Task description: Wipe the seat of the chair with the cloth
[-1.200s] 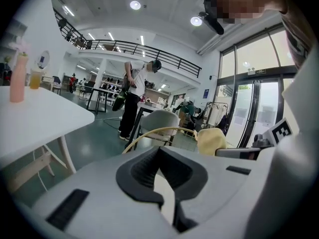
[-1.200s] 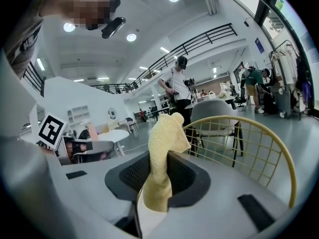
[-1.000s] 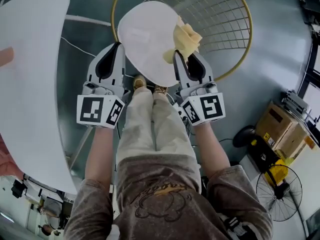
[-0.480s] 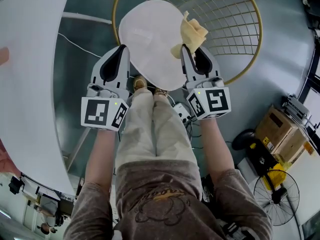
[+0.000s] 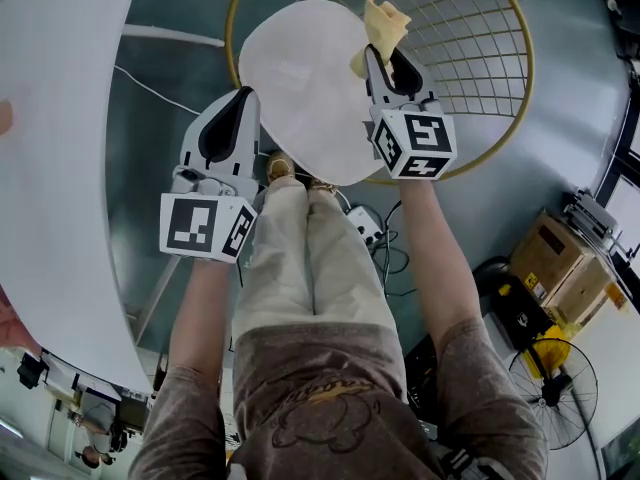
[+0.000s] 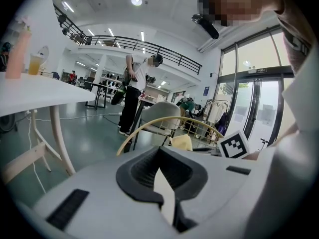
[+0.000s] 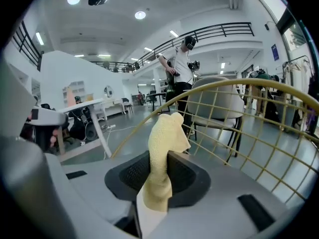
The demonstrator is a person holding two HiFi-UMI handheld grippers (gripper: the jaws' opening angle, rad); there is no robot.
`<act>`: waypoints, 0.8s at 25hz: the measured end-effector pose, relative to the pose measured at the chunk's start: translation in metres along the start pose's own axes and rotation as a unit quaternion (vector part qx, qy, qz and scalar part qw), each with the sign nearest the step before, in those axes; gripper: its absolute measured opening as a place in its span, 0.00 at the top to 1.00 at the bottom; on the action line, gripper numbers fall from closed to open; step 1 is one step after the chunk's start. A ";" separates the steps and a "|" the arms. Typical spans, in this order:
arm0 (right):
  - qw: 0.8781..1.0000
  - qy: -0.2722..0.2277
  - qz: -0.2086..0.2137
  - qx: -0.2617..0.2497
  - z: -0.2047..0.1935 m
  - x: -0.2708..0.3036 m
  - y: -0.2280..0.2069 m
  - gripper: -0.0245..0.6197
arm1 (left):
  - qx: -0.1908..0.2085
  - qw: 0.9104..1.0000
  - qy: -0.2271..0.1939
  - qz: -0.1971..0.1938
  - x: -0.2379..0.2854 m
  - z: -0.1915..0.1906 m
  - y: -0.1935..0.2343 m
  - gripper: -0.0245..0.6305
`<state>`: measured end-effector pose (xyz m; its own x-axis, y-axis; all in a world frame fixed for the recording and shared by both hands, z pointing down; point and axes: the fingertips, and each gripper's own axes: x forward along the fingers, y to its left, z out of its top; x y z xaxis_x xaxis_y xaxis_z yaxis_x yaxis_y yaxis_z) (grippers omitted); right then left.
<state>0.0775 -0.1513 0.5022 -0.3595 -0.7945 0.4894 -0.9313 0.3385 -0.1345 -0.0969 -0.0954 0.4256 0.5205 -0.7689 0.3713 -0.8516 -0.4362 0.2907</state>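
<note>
Below the camera, the person's trousered legs (image 5: pixel 310 258) stand at the near edge of the chair's white seat (image 5: pixel 295 78). Just ahead, the left gripper (image 5: pixel 243 96) hovers at the seat's near left edge, its jaws pressed together with nothing between them. Farther out, the right gripper (image 5: pixel 372 56) pinches the yellow cloth (image 5: pixel 384 23), which sticks out past the fingertips at the seat's far right edge; whether it touches the seat cannot be told. Beyond lies the gold wire backrest (image 5: pixel 460 58). A white table (image 5: pixel 50 118) stands to the left.
</note>
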 end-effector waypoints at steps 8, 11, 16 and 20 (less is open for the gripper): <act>0.995 0.086 0.017 -0.040 -0.054 0.031 -0.013 0.78 | 0.002 1.000 0.002 -0.001 -0.011 -0.013 -0.016 0.95; 0.991 0.123 0.007 -0.048 -0.074 0.044 -0.022 0.78 | 0.004 1.000 0.005 0.001 -0.017 -0.018 -0.016 0.95; 0.985 0.160 0.003 -0.067 -0.082 0.083 -0.025 0.78 | -0.001 1.000 0.011 0.001 -0.002 -0.013 0.007 0.95; 0.980 0.180 0.015 -0.088 -0.098 0.091 -0.022 0.78 | 0.001 1.000 0.015 -0.001 -0.004 -0.019 0.004 0.95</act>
<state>0.0715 -0.1817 0.6343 -0.3121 -0.5641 0.7645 -0.8848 0.4656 -0.0176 -0.1010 -0.0851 0.4425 0.5242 -0.7537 0.3965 -0.8505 -0.4394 0.2892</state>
